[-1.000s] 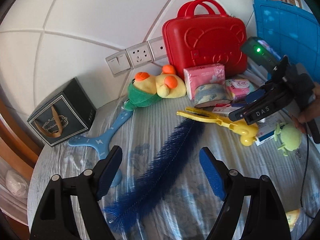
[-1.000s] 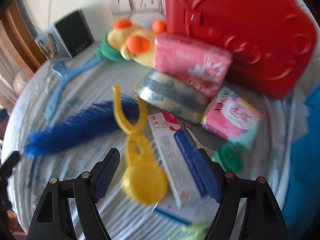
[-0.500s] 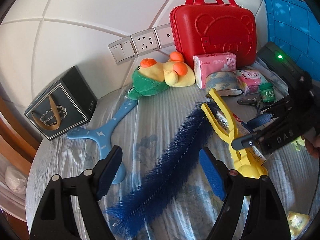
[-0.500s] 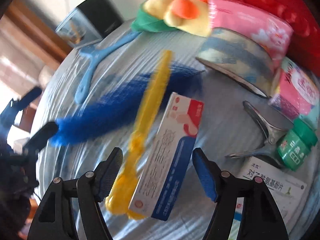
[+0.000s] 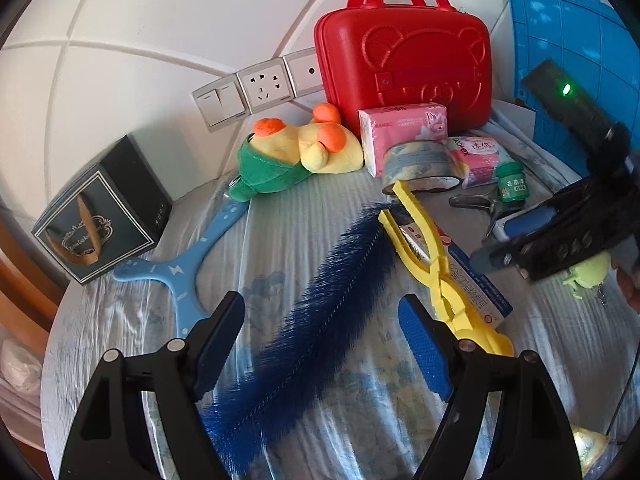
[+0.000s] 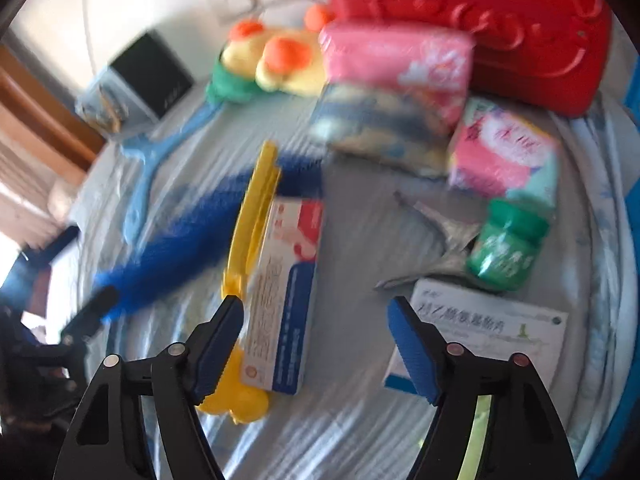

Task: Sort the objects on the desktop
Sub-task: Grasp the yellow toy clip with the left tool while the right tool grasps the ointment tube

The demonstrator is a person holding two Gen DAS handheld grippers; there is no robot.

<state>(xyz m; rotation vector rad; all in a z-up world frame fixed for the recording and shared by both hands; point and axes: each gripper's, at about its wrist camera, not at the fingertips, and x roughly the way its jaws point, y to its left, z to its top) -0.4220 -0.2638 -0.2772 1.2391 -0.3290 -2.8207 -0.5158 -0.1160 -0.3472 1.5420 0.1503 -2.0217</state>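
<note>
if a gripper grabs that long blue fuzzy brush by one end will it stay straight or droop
The blue fuzzy brush probably droops a little: it already lies in a gentle curve on the cloth, suggesting a thin bendable core. It looks light for its length. The soft bristles would likely squash under the pads, so the grip may feel loose.

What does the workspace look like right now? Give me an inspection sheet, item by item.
Surface: bed-like top under a wrinkled pale blue floral sheet.
Job's things: blue feather duster lying diagonally; yellow clip tool across a red-and-blue box; green jar; metal clip; tape roll.
Clutter: red case, plush duck, pink tissue pack, black gift box, blue boomerang.
Grippers: left gripper open above the duster; right gripper jaws opening, nothing gripped, over the box.
Cables: thin black cable at right edge.
Surroundings: wall sockets, blue crate.
</note>
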